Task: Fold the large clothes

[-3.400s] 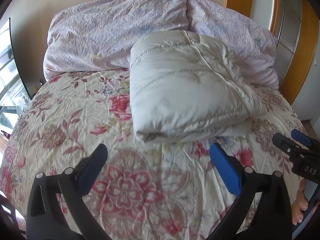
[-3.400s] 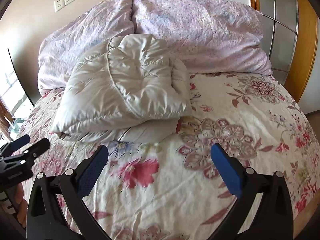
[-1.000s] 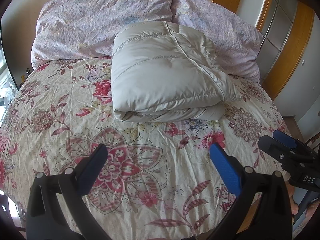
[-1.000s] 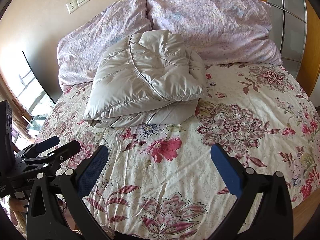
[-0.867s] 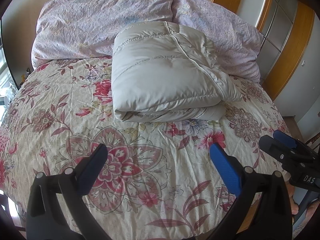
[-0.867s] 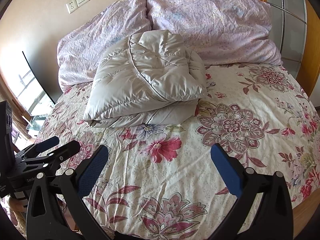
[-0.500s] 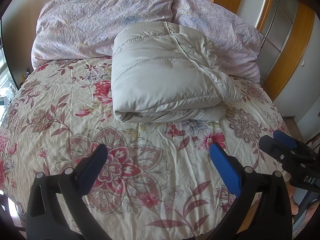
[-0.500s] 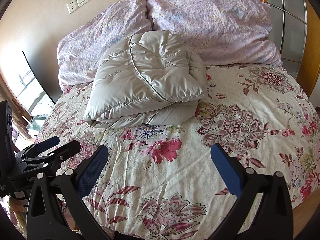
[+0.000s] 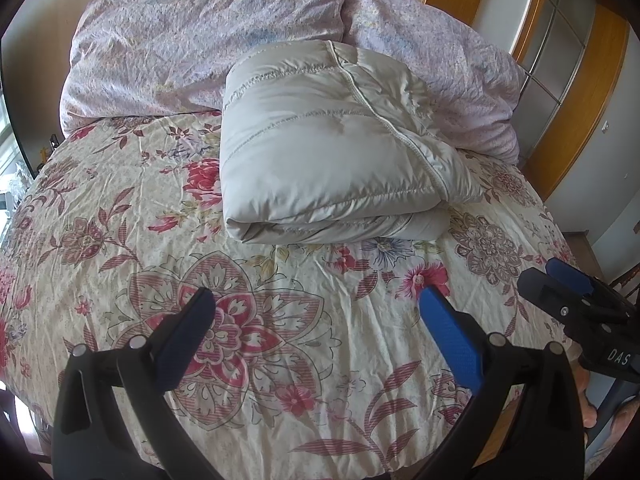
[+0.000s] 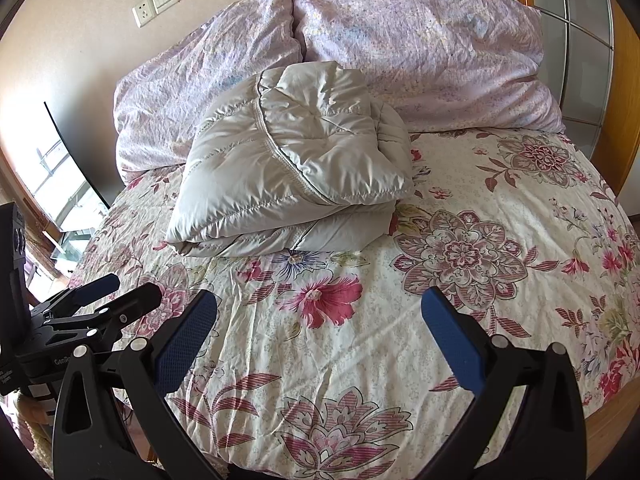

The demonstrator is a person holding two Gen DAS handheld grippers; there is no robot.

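The padded jacket lies folded into a thick rectangular bundle on the bed. It sits toward the head edge of the bed, with its far side touching the two pillows stacked against the wall. The jacket is pale grey with quilted stitch lines; a long seam runs diagonally across its top layer. A lower folded layer protrudes slightly along the near edge of the bundle.

The bed carries a cream cover with a red and purple flower print.

The left gripper is held above the foot edge of the bed, well apart from the jacket. Its jaws are spread wide and grasp nothing. The right gripper is held above the same edge, also well apart from the jacket, with jaws spread wide and empty. Each gripper appears at the side of the other's view.

A wall socket is fixed on the wall above the pillows.
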